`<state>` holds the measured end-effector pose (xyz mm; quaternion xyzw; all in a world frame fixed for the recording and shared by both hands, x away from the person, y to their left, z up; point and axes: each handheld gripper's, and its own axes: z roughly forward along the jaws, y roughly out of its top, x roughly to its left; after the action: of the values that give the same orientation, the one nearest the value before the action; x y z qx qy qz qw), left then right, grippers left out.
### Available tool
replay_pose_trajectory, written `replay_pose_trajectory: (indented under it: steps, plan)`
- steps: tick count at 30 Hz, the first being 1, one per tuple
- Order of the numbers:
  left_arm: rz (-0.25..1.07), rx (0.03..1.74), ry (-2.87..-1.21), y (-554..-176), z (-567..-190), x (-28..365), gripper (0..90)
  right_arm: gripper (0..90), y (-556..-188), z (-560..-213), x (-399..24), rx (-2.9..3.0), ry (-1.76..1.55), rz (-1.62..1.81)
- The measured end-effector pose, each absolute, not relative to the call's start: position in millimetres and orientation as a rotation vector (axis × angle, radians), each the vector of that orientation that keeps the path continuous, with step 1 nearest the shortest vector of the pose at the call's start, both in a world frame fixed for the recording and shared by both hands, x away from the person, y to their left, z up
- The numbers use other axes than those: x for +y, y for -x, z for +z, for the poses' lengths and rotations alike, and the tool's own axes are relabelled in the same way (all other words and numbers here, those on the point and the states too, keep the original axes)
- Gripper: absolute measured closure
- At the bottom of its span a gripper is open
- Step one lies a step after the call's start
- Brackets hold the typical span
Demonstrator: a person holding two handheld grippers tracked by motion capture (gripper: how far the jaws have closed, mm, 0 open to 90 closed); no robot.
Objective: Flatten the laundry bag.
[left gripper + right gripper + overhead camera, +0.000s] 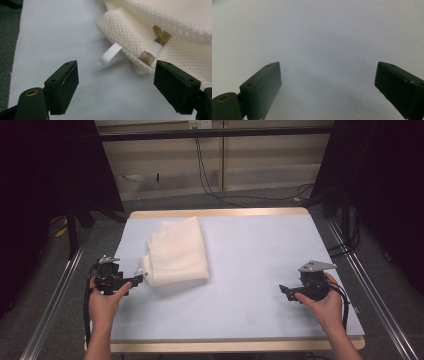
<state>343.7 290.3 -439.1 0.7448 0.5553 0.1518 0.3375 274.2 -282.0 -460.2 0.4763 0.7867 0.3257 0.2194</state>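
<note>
Cloth (160, 32) just ahead of left tongs (116, 80)

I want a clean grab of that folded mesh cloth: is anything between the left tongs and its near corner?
Nothing visible. The left tongs stand open facing the cloth corner, only bare table cover between; a white tag sticks out there.

mesh cloth (177, 251) | cream, folded, flat | table's left half, white tag at corner

One folded cream mesh cloth (177, 251) lies on one surface (260, 265). Two white tag loops (110, 54) stick out from the cloth's corner. Two grippers are present: one left gripper (141, 277) and one right gripper (283, 290).
</note>
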Motion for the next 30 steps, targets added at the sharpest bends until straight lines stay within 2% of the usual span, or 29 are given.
replay_pose_trajectory:
  steps: [5, 12, 14, 17, 21, 22, 24, 30]
  plan:
    - [0.335, 1.458, -1.938, -354, -441, 281, 20.7, 6.4, -276, -461, -280, 2.188, -1.319, 0.898]
    - [0.244, 1.497, -1.895, -365, -446, 273, 30.1, 6.2, -277, -461, -281, 2.165, -1.333, 0.901]
    - [0.182, 1.509, -1.878, -369, -448, 273, 34.4, 6.2, -278, -461, -282, 2.171, -1.324, 0.903]
    - [0.169, 1.525, -1.856, -370, -450, 272, 35.9, 6.2, -278, -461, -282, 2.174, -1.326, 0.903]
    - [0.142, 1.532, -1.835, -372, -451, 270, 45.1, 6.2, -278, -460, -282, 2.171, -1.33, 0.905]
    - [0.144, 1.535, -1.828, -371, -450, 268, 51.5, 6.3, -278, -460, -282, 2.172, -1.324, 0.899]
    - [0.157, 1.534, -1.832, -371, -449, 268, 53.1, 6.3, -278, -460, -282, 2.172, -1.324, 0.899]
    - [0.154, 1.546, -1.814, -370, -442, 267, 70.7, 6.4, -278, -460, -281, 2.176, -1.317, 0.901]
